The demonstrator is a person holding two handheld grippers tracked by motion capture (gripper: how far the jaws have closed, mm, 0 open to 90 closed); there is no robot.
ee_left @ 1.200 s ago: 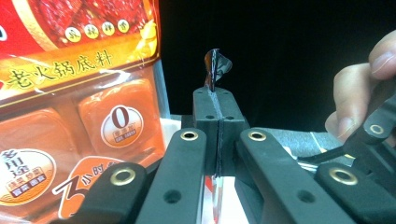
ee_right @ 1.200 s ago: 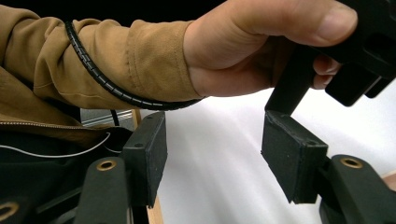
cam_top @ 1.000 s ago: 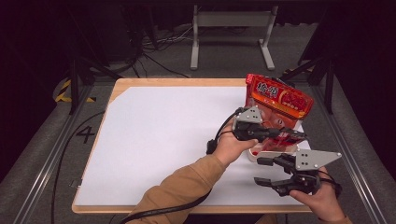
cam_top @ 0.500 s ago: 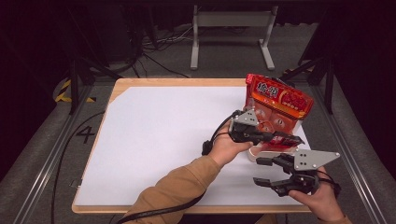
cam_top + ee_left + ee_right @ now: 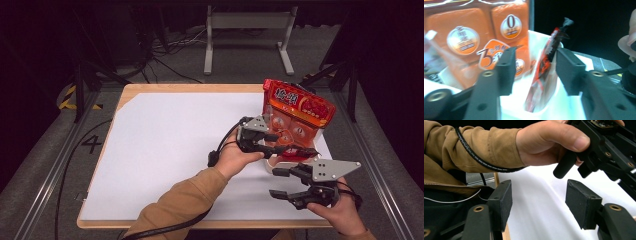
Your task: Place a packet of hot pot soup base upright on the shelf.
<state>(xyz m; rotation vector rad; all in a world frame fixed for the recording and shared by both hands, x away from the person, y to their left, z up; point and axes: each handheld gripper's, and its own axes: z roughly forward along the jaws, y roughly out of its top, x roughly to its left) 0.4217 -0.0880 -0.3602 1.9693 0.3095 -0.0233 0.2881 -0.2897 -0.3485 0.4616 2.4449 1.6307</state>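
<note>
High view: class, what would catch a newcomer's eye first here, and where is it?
The red-orange snack bag stands at the white table's far right. The left gripper reaches to its base, jaws just opened around a small red packet in a white cup. The right gripper hangs open at the near right.

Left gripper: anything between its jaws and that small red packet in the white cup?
Nothing visible. In the left gripper view the left gripper has just opened and its jaws flank the red packet, which stands upright in the white cup. The orange snack bag stands behind, out of the way.
</note>
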